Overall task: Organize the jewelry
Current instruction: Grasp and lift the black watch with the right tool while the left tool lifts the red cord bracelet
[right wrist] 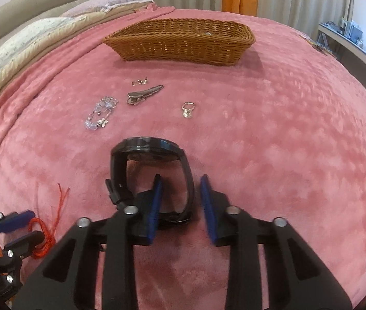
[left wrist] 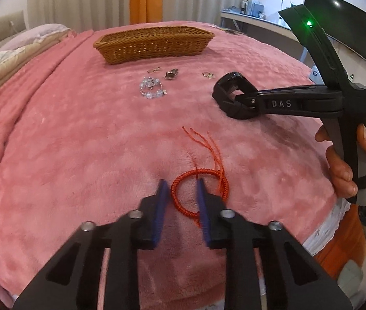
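A big bed is covered with a soft pink blanket (right wrist: 286, 129). At the far side sits a brown woven basket (right wrist: 180, 42). Pillows (right wrist: 28, 36) lie far left, pale curtains with an orange strip hang behind, and a desk and a dark screen (left wrist: 348, 23) stand on the right.

Small shiny things lie just near the basket: a clear bead bracelet (right wrist: 100, 113), a silver clip (right wrist: 144, 94), a tiny clasp (right wrist: 139, 81) and a ring (right wrist: 188, 109).

The left claw (left wrist: 181, 199) is apart, with one blue finger inside the red cord bracelet (left wrist: 198, 191) (its loose strings trail away).

The right claw (right wrist: 180, 196) is apart too, with the band of a black watch (right wrist: 152, 170) between its fingers, not squeezed.
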A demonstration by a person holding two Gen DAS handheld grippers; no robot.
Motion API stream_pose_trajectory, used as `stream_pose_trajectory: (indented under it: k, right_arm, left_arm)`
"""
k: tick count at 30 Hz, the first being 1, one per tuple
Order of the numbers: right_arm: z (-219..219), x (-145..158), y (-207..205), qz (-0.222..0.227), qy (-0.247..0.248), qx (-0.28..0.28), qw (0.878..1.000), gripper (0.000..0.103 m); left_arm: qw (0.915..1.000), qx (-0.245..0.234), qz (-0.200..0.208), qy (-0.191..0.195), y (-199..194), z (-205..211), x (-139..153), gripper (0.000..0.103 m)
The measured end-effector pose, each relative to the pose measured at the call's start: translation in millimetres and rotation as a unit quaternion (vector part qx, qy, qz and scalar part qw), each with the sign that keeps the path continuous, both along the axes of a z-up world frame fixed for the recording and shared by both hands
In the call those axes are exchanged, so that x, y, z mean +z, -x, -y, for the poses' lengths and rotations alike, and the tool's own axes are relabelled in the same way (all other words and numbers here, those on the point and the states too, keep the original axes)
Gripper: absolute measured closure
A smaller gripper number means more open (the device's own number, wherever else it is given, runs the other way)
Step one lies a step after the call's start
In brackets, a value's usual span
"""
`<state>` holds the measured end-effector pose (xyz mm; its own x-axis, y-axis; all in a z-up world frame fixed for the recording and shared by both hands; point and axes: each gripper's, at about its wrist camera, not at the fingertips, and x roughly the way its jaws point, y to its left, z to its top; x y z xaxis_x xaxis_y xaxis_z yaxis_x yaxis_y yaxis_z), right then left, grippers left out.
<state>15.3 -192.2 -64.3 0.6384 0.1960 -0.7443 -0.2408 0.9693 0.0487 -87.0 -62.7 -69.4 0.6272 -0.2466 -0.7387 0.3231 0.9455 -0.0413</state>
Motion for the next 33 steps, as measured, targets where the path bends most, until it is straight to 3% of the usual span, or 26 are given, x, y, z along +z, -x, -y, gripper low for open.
stream_pose_trajectory:
  k: [3,11,12,22,33]
  right_arm:
    - [1.8,0.6,3.4,0.014,-0.009,-0.004,1.000,0.088]
    - [0.7,3.8,7.5,0.023,-0.011,0.006,1.000,0.090]
    - [1.1,5.3,8.3,0.027,-0.012,0.005,1.000,0.096]
    - [9.9,11.2,10.5,0.035,-0.043,0.003,0.998,0.096]
    - [16.9,55.8,21.5,0.095,-0.095,0.006,0.991,0.096]
  left_arm:
    - [0.9998,0.005,0.006,0.017,1.1,-5.2,0.4,0.101]
    - [0.9988,0.009,0.019,0.044,2.5,-5.2,2.2,0.101]
    - [0.9986,0.009,0.021,0.048,2.9,-5.5,3.1,0.101]
    - [0.9948,0.026,0.043,0.089,-3.1,-18.4,16.2,0.101]
    - [0.9865,0.048,0.086,0.131,-19.4,-43.5,52.8,0.101]
